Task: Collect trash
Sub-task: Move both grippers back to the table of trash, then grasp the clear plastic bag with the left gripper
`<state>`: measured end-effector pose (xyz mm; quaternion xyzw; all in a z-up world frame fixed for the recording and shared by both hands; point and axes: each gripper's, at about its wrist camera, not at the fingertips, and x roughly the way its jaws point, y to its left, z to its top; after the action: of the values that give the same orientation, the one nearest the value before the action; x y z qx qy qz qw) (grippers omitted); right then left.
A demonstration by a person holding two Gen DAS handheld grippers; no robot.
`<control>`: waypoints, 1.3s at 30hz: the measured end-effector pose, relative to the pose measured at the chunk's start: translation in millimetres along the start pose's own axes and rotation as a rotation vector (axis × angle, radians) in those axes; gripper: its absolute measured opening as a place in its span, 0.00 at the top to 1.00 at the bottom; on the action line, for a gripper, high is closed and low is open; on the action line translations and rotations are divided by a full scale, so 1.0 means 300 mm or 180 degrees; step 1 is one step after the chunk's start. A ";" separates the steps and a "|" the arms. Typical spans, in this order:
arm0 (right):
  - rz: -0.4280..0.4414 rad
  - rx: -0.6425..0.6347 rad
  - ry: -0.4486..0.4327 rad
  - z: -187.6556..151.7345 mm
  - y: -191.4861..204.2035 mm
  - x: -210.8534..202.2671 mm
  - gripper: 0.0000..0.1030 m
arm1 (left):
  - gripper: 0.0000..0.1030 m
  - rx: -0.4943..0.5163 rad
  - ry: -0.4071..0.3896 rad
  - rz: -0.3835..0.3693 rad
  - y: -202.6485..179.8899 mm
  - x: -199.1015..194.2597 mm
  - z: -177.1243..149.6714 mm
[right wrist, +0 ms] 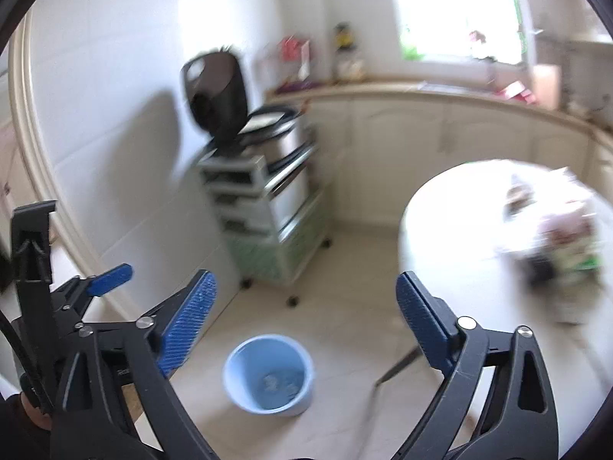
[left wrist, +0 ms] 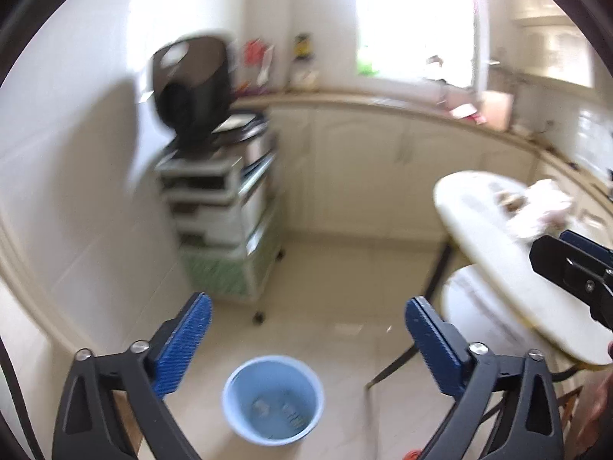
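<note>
Right wrist view: I am holding both grippers, left [left wrist: 306, 339] and right [right wrist: 306, 320], wide open and empty, with trash [right wrist: 555, 245] lying on the table [right wrist: 452, 230] ahead-right, nearer my right gripper.

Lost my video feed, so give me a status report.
Left gripper open, empty. Right gripper open, empty. Blue bin on floor, scraps inside. Crumpled trash on round table; nothing blocking.
</note>
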<state>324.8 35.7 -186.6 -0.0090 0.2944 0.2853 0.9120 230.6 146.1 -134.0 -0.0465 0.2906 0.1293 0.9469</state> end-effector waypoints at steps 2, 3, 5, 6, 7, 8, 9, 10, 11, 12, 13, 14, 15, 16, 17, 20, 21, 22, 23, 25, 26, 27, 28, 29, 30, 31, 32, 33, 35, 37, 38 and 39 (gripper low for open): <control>-0.0188 0.0069 -0.0131 0.015 -0.080 -0.100 0.04 | 0.01 0.0127 -0.0096 -0.0139 -0.095 -0.065 0.011; -0.0268 0.0093 -0.0183 0.017 -0.115 -0.139 0.04 | 0.01 0.0202 -0.0141 -0.0226 -0.148 -0.086 0.012; -0.0419 0.0189 -0.0266 0.023 -0.201 -0.207 0.03 | 0.01 0.0337 -0.0156 -0.0379 -0.244 -0.146 0.017; -0.0523 0.0250 -0.0307 0.023 -0.249 -0.243 0.03 | 0.01 0.0400 -0.0169 -0.0455 -0.294 -0.160 0.022; -0.0585 0.0300 -0.0335 0.023 -0.291 -0.275 0.03 | 0.01 0.0459 -0.0172 -0.0530 -0.315 -0.152 0.036; -0.0627 0.0351 -0.0343 0.023 -0.327 -0.297 0.03 | 0.01 0.0536 -0.0155 -0.0596 -0.372 -0.153 0.052; -0.0677 0.0400 -0.0347 0.021 -0.367 -0.319 0.02 | 0.01 0.0614 -0.0146 -0.0671 -0.425 -0.157 0.060; -0.0751 0.0460 -0.0362 0.018 -0.417 -0.347 0.02 | 0.01 0.0676 -0.0120 -0.0756 -0.472 -0.156 0.066; -0.0820 0.0503 -0.0368 0.015 -0.452 -0.361 0.02 | 0.01 0.0712 -0.0083 -0.0798 -0.464 -0.117 0.106; -0.0865 0.0538 -0.0364 0.011 -0.494 -0.384 0.02 | 0.01 0.0768 -0.0041 -0.0851 -0.489 -0.094 0.135; -0.0907 0.0590 -0.0358 0.004 -0.536 -0.405 0.02 | 0.01 0.0830 -0.0011 -0.0903 -0.536 -0.080 0.143; -0.0951 0.0653 -0.0353 -0.001 -0.579 -0.418 0.02 | 0.01 0.0880 0.0017 -0.0903 -0.567 -0.052 0.158; -0.0988 0.0694 -0.0350 -0.005 -0.616 -0.431 0.02 | 0.01 0.0924 0.0041 -0.0906 -0.597 -0.024 0.170; -0.1036 0.0734 -0.0337 -0.015 -0.654 -0.442 0.02 | 0.01 0.0963 0.0069 -0.0912 -0.608 0.026 0.191; -0.1078 0.0777 -0.0322 -0.021 -0.687 -0.444 0.02 | 0.01 0.1013 0.0107 -0.0869 -0.639 0.060 0.205; -0.1140 0.0889 -0.0255 -0.043 -0.781 -0.453 0.02 | 0.01 0.1076 0.0191 -0.0837 -0.752 0.164 0.271; -0.1158 0.0917 -0.0234 -0.050 -0.808 -0.452 0.02 | 0.01 0.1071 0.0220 -0.0809 -0.794 0.208 0.290; -0.1172 0.0944 -0.0221 -0.054 -0.836 -0.447 0.02 | 0.01 0.1065 0.0239 -0.0799 -0.818 0.241 0.303; -0.1193 0.0964 -0.0182 -0.055 -0.862 -0.437 0.02 | 0.01 0.1059 0.0252 -0.0805 -0.846 0.287 0.326; -0.1218 0.1000 -0.0138 -0.066 -0.903 -0.420 0.02 | 0.01 0.1084 0.0289 -0.0750 -0.899 0.347 0.353; -0.1213 0.1017 -0.0123 -0.067 -0.918 -0.408 0.02 | 0.01 0.1090 0.0294 -0.0719 -0.942 0.393 0.367; -0.1202 0.1030 -0.0106 -0.071 -0.931 -0.397 0.02 | 0.01 0.1093 0.0313 -0.0714 -0.966 0.429 0.378; -0.1193 0.1055 -0.0074 -0.076 -0.944 -0.380 0.02 | 0.01 0.1097 0.0341 -0.0754 -0.988 0.461 0.388; -0.1189 0.1073 -0.0052 -0.079 -0.955 -0.370 0.02 | 0.01 0.1100 0.0371 -0.0773 -1.027 0.524 0.397; -0.1180 0.1091 -0.0030 -0.083 -0.966 -0.357 0.02 | 0.01 0.1117 0.0386 -0.0768 -1.045 0.546 0.403; -0.1172 0.1097 -0.0009 -0.082 -0.977 -0.348 0.02 | 0.01 0.1168 0.0365 -0.0741 -1.068 0.571 0.408; -0.1170 0.1103 0.0013 -0.083 -0.983 -0.340 0.02 | 0.01 0.1210 0.0342 -0.0684 -1.087 0.595 0.413; -0.1167 0.1112 0.0027 -0.084 -0.987 -0.332 0.02 | 0.02 0.1236 0.0355 -0.0638 -1.110 0.638 0.417; -0.1156 0.1133 0.0072 -0.083 -1.004 -0.314 0.02 | 0.13 0.1244 0.0439 -0.0662 -1.131 0.702 0.417; -0.1139 0.1147 0.0099 -0.082 -1.010 -0.299 0.02 | 0.49 0.1164 0.0591 -0.0855 -1.131 0.747 0.423; -0.1145 0.1138 0.0121 -0.081 -1.010 -0.289 0.02 | 0.55 0.1106 0.0628 -0.0931 -1.126 0.761 0.426; -0.1143 0.1123 0.0134 -0.081 -1.009 -0.280 0.02 | 0.61 0.1092 0.0658 -0.0959 -1.120 0.772 0.427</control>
<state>415.3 -265.5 -207.0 0.0922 0.3523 0.0627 0.9292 575.6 -105.8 -154.0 0.0591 0.3935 -0.0699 0.9148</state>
